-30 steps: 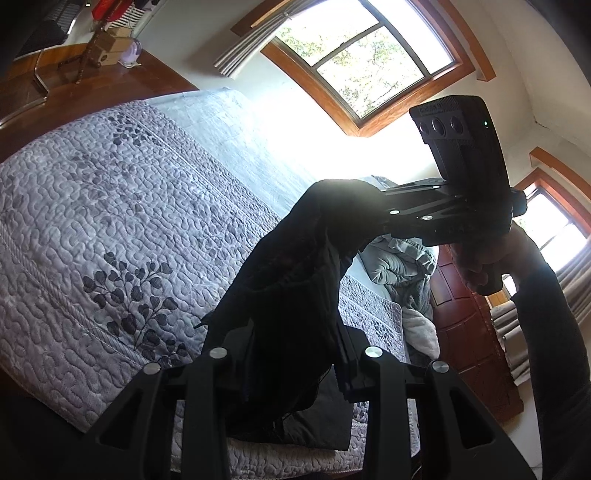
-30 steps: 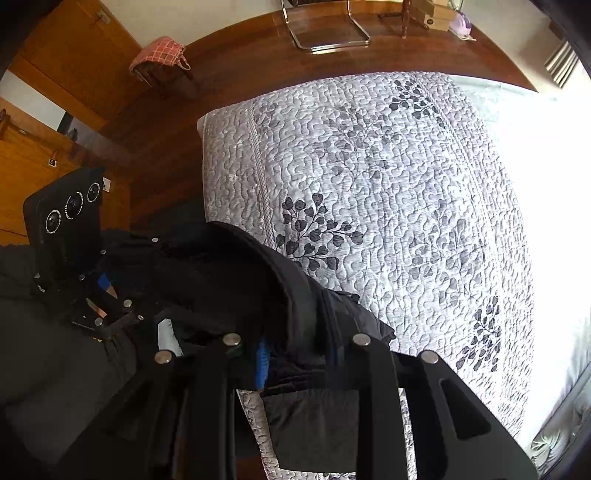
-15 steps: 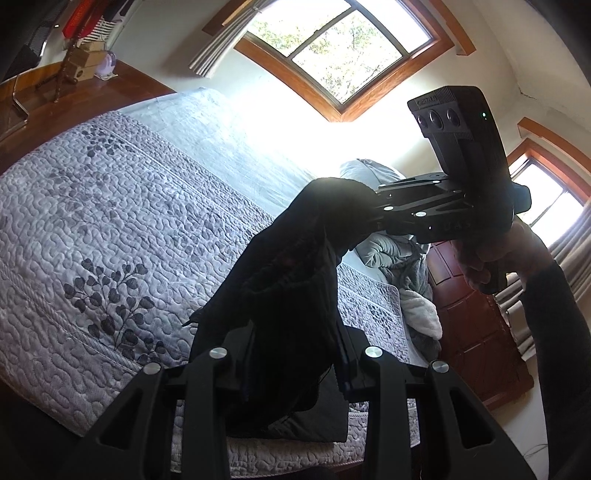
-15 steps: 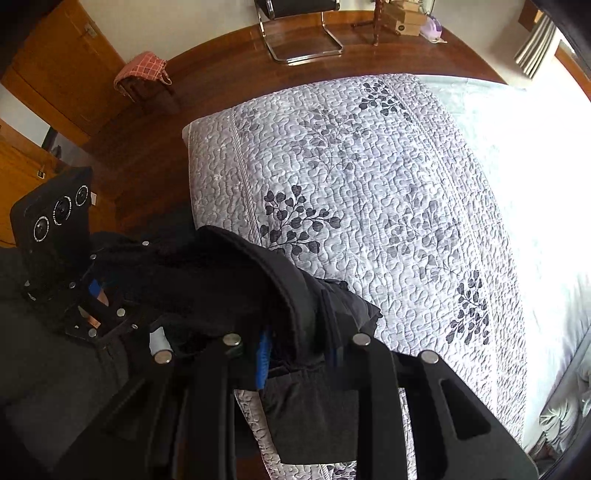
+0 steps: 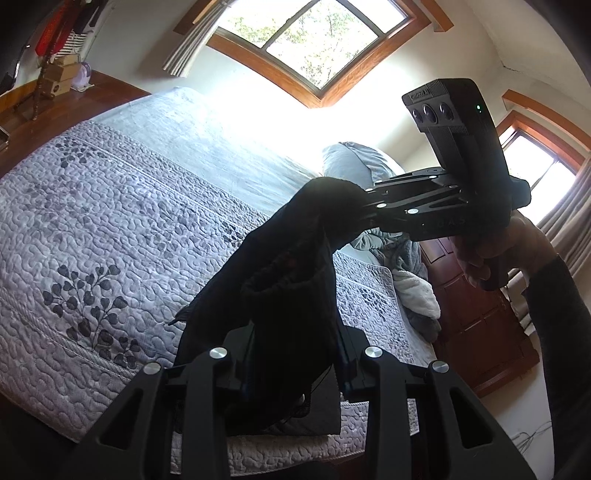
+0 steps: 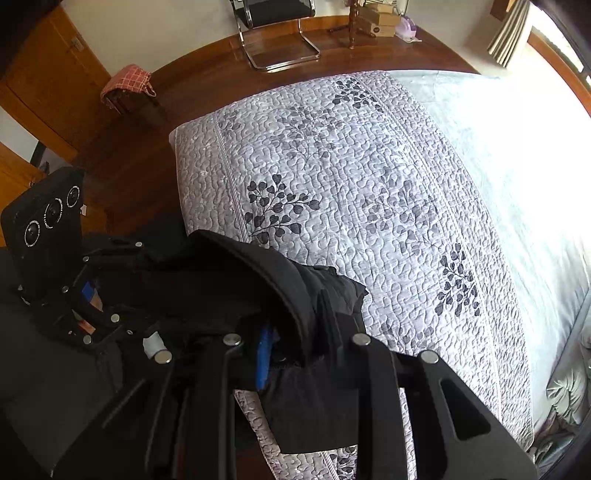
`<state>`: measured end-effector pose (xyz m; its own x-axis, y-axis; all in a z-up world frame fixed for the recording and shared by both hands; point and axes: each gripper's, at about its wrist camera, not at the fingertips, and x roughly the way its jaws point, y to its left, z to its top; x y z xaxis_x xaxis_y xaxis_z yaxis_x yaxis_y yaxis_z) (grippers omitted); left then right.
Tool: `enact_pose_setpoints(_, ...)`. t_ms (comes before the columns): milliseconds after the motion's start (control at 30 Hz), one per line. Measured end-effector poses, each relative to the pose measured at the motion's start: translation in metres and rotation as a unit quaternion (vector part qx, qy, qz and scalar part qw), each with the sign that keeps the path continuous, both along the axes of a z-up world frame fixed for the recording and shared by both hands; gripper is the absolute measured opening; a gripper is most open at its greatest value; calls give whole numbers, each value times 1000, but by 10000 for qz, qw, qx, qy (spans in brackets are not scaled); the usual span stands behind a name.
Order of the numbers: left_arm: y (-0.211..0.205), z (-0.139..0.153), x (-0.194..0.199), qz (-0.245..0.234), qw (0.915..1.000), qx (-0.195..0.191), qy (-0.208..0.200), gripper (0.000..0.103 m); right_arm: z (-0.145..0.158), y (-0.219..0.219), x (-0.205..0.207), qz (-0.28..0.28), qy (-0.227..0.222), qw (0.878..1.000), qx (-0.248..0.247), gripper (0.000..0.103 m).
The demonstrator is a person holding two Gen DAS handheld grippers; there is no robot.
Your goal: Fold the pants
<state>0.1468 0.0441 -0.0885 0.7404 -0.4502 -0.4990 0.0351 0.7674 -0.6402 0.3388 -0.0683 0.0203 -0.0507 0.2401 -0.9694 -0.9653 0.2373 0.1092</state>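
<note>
While held above bed (image 6: 369, 166) — pants (image 5: 288, 280) clamped in both jaws, stretched between.

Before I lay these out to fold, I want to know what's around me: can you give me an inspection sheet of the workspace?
Surface: quilted bed cover, grey leaf print, mostly bare.
Job's things: black pants bunched, lifted over the bed's near edge.
Clutter: crumpled blankets and a pillow at the bed's far side.
Tongs: left tongs and right tongs each clamp the pants.
Cables: thin white cable on the floor.
Surroundings: chair, checked stool, windows, wooden floor.
</note>
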Motion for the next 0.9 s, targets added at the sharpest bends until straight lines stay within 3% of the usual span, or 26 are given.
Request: enact_pose_setpoints(900,-95,-2,9,-850,9958,353,1,34,-15,-117,-1,-685,-138,9975,-58,21)
